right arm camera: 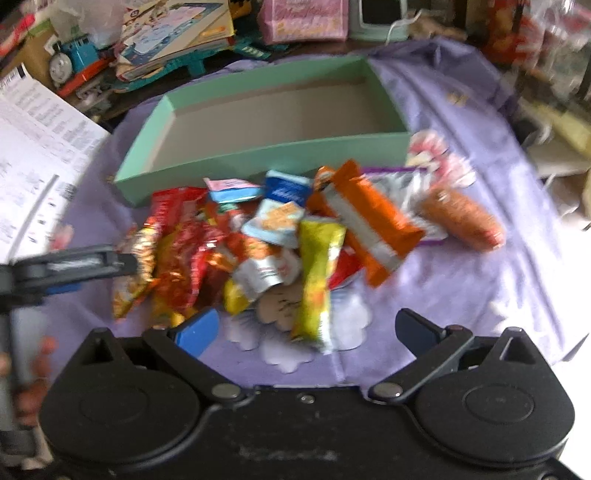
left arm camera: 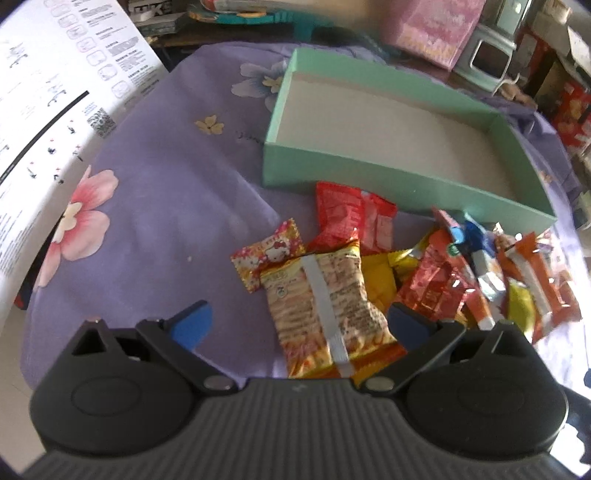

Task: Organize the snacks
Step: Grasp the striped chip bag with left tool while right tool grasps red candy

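A pile of snack packets lies on a purple flowered cloth in front of an empty mint-green box. In the left wrist view my left gripper is open, its jaws on either side of a yellow-orange cracker packet with a white strip. A Hello Kitty packet lies just left of it. In the right wrist view my right gripper is open above a yellow-green packet at the pile's near edge. The box is behind. The left gripper's finger shows at the left, by the pile.
A white printed sheet lies at the left. An orange sausage-shaped snack lies apart at the right. Toys, books and a pink box crowd the back edge, including a blue toy train.
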`<state>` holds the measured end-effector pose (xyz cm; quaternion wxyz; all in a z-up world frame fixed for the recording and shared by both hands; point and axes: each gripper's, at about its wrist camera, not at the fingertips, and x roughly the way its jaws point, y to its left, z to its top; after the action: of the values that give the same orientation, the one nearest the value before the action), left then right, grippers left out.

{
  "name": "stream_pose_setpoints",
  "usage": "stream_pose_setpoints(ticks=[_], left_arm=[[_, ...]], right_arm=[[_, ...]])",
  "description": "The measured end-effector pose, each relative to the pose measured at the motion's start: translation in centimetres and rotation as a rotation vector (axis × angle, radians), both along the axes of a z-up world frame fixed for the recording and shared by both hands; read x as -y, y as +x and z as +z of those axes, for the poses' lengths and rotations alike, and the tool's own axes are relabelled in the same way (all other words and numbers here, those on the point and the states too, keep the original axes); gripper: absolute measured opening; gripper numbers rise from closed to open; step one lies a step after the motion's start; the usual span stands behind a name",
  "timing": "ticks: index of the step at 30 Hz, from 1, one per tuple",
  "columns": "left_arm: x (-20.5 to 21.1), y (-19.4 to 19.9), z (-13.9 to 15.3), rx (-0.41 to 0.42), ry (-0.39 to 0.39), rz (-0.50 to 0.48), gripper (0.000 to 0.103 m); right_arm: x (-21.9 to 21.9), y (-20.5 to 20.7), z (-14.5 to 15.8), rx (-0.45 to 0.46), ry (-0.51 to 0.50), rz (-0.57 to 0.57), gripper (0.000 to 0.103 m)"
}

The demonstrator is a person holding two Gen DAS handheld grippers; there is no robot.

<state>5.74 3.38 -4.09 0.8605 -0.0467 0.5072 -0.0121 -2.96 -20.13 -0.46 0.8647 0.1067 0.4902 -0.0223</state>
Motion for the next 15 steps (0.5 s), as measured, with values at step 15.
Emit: stream_pose_setpoints(ticks=[15], left_arm=[[-3.0, -1.0, -2.9, -0.052, 0.021, 0.028, 0.103]], right_arm=[[-5.3, 6.5, -1.2, -0.001, 0.108, 0.142, 0.068]])
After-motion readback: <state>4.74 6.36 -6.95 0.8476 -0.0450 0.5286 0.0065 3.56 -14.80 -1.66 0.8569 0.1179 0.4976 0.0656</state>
